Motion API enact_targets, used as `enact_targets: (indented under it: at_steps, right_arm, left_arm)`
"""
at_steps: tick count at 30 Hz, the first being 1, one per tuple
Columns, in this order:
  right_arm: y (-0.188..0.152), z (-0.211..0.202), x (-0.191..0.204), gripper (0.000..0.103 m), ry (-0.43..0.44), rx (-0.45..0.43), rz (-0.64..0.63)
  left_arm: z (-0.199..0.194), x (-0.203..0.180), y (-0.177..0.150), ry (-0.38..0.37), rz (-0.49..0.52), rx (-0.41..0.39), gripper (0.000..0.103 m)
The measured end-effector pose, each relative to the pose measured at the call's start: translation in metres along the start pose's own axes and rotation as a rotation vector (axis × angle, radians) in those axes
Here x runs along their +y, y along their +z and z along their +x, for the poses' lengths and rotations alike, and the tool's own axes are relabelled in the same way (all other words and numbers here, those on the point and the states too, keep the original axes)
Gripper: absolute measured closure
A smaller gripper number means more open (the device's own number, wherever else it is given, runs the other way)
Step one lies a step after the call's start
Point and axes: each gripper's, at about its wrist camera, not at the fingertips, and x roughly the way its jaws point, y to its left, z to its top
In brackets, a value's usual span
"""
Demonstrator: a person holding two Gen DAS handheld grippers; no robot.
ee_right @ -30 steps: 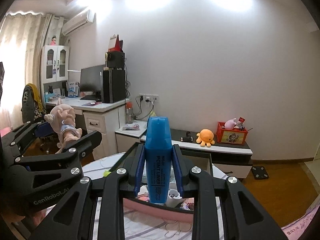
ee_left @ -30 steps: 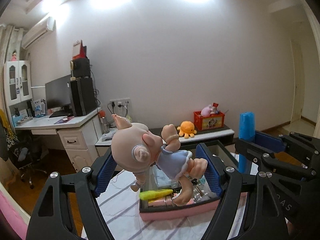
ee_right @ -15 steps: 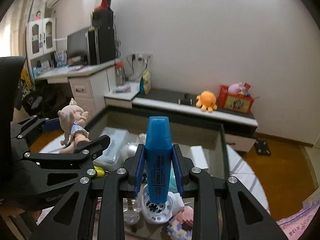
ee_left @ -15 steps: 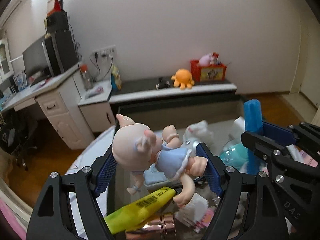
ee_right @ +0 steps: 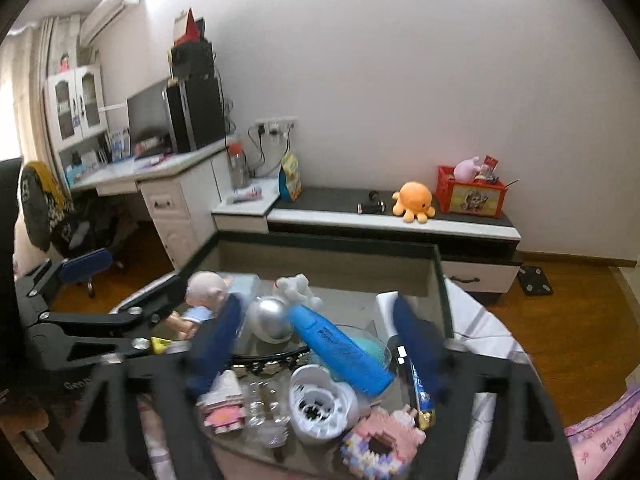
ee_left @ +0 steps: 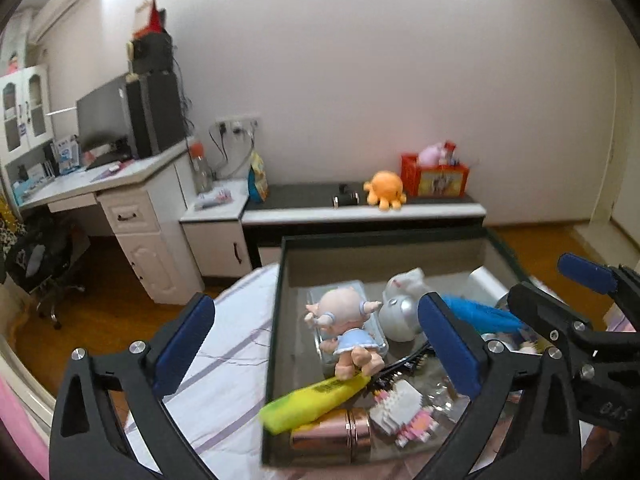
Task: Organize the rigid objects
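A dark-rimmed storage box [ee_left: 380, 240] [ee_right: 328, 242] stands on the table and holds several rigid items. The pig doll in a blue dress [ee_left: 346, 330] [ee_right: 202, 294] lies in the box on a clear case. The blue highlighter [ee_right: 340, 350] [ee_left: 478, 314] lies tilted across the heap. My left gripper [ee_left: 320, 344] is open and empty above the box's left side. My right gripper [ee_right: 320, 344] is open and empty above the box's middle.
In the box lie a yellow highlighter [ee_left: 316, 398], a copper tube [ee_left: 332, 434], a silver figure [ee_left: 402, 306], a white round part [ee_right: 322, 406] and block toys [ee_right: 380, 442]. A striped cloth [ee_left: 224, 360] covers the table. Desk [ee_left: 104, 184] and low cabinet [ee_left: 360, 208] stand behind.
Both grippers opened. The pig doll dropped from the left gripper into the box, and the blue highlighter fell from the right gripper onto the heap.
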Motion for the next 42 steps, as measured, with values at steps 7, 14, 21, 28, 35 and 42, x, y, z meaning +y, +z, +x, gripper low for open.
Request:
enact_targets:
  at_steps: [7,14,21,28,35,42]
  right_arm:
    - [-0.003,-0.073,0.025,0.018,0.005,-0.095,-0.025]
    - [-0.023,-0.148,0.049,0.0,-0.033,-0.186,-0.047]
    - [-0.037,-0.211,0.061,0.0,-0.07,-0.249,-0.048]
    - [-0.043,-0.255,0.065,0.0,-0.08,-0.306,-0.02]
    - [-0.05,-0.289,0.077,0.0,-0.076,-0.356,-0.032]
    - [-0.057,-0.317,0.089,0.0,-0.073,-0.404,-0.043]
  left_arm:
    - [-0.092,0.003,-0.005,0.029,0.014,-0.147,0.0]
    - [-0.168,0.0,-0.019,0.045,0.028,-0.26,0.0]
    - [-0.234,0.0,-0.038,0.031,0.005,-0.318,0.0]
    - [-0.281,-0.005,-0.05,0.057,0.028,-0.358,0.0]
    - [-0.315,-0.008,-0.057,0.061,0.023,-0.39,0.0]
    - [-0.349,-0.003,-0.065,0.058,-0.01,-0.438,0.0]
